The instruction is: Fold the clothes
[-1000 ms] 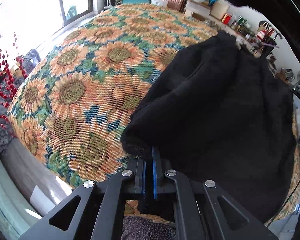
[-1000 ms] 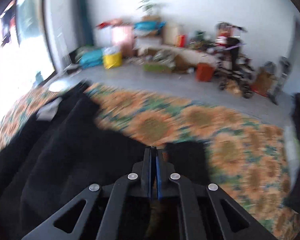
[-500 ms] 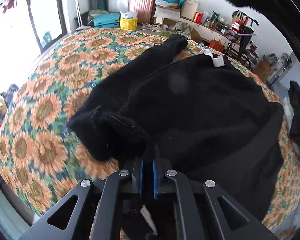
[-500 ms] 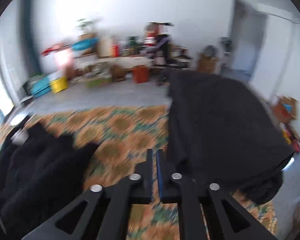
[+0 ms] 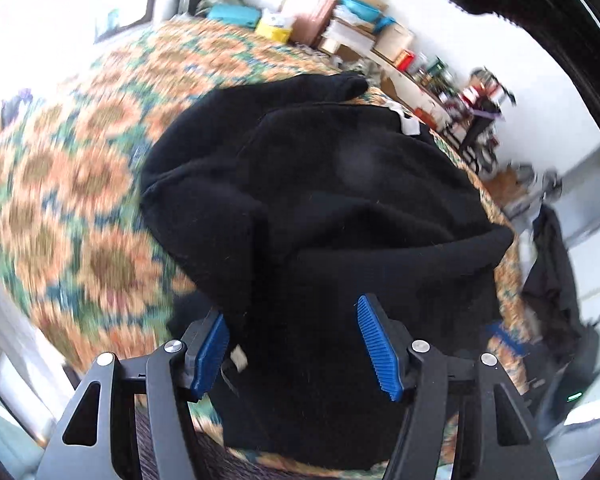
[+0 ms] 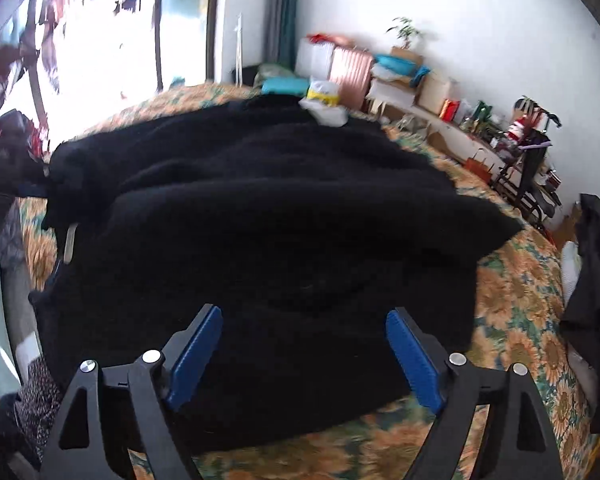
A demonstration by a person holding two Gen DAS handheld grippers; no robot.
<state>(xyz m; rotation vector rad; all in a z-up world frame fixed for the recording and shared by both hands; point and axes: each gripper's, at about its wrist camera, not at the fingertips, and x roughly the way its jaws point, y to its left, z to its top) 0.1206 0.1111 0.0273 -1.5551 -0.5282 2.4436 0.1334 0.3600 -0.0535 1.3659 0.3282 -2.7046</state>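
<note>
A black fuzzy sweater (image 5: 320, 208) lies bunched and folded over itself on the sunflower bedspread (image 5: 80, 208). Its white neck label (image 5: 410, 126) shows at the far end. My left gripper (image 5: 294, 346) hangs open just above the sweater's near edge, with black cloth below the blue pads (image 5: 378, 346) and a small white tag (image 5: 238, 356) by the left pad. In the right wrist view the same sweater (image 6: 280, 220) fills the middle. My right gripper (image 6: 304, 354) is open over its near hem, nothing held between the fingers.
Another dark garment (image 6: 596, 264) hangs at the bed's right side. Boxes, a pink suitcase (image 6: 350, 70) and clutter line the far wall. A bright window (image 6: 92, 60) is on the left. Patterned clothes (image 6: 8, 236) lie at the left edge of the bed.
Both grippers were shut a second ago and now stand open. The left has let go of the sweater. The right wrist view has swung from the room back over the sweater.
</note>
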